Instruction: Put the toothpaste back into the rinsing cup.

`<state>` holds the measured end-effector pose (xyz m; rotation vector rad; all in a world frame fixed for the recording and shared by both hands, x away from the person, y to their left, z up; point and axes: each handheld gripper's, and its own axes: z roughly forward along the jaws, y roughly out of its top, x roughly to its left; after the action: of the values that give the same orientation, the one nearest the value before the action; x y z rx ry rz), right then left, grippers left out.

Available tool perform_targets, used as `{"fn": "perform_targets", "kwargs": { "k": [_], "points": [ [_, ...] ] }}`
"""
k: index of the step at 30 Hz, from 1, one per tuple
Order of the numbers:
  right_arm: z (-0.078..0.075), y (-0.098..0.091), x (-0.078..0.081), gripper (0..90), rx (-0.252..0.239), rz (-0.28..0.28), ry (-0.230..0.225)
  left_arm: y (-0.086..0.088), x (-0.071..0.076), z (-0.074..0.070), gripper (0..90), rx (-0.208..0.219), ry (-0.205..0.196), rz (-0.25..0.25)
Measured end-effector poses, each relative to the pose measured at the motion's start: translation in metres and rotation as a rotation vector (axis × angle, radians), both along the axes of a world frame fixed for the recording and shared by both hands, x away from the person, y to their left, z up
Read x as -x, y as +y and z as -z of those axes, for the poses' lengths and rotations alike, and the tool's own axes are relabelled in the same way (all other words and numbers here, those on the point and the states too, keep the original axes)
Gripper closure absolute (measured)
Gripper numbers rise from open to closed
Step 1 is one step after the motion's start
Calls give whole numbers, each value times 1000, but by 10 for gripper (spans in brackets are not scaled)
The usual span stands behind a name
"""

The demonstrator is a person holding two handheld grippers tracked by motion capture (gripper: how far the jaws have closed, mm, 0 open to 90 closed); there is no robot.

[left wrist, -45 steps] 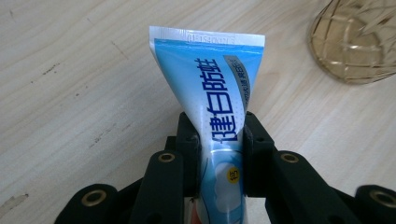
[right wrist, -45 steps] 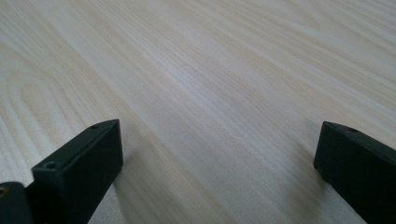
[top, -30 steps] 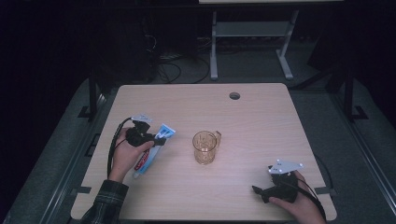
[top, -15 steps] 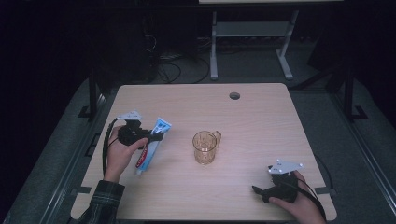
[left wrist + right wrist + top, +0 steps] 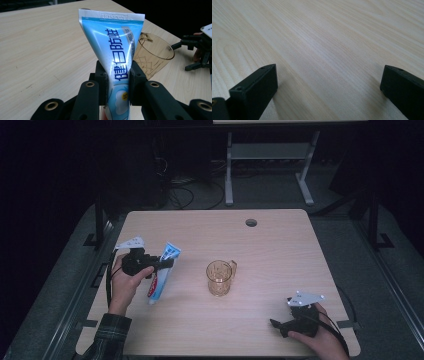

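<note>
At the left of the bench (image 5: 280, 245), the left gripper (image 5: 165, 263) had its jaws clamped on a blue and white toothpaste tube (image 5: 161, 273) — the pads pressed on its middle, the crimped end pointing away from the person and the cap end towards them, near the bench top. In the left gripper view the tube (image 5: 117, 50) stood up between the jaws, with an amber glass mug (image 5: 152, 53) just behind it. That mug (image 5: 220, 277) stood upright at the bench's middle, apart from the tube. At the right, near the front edge, the right gripper (image 5: 276, 324) rested low — its jaws wide apart, with bare wood between them.
</note>
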<state>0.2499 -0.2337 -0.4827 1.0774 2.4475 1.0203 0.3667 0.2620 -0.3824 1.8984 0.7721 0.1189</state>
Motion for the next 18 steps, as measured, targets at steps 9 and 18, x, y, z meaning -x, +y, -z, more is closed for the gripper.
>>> {"fn": "perform_targets", "kwargs": {
  "k": [9,18],
  "points": [
    [0,0,0,5,0,0,-1,-3,3,-11,738,17,-42,11],
    [0,0,0,5,0,0,0,-14,5,-26,738,22,-85,45]
  ]
}}
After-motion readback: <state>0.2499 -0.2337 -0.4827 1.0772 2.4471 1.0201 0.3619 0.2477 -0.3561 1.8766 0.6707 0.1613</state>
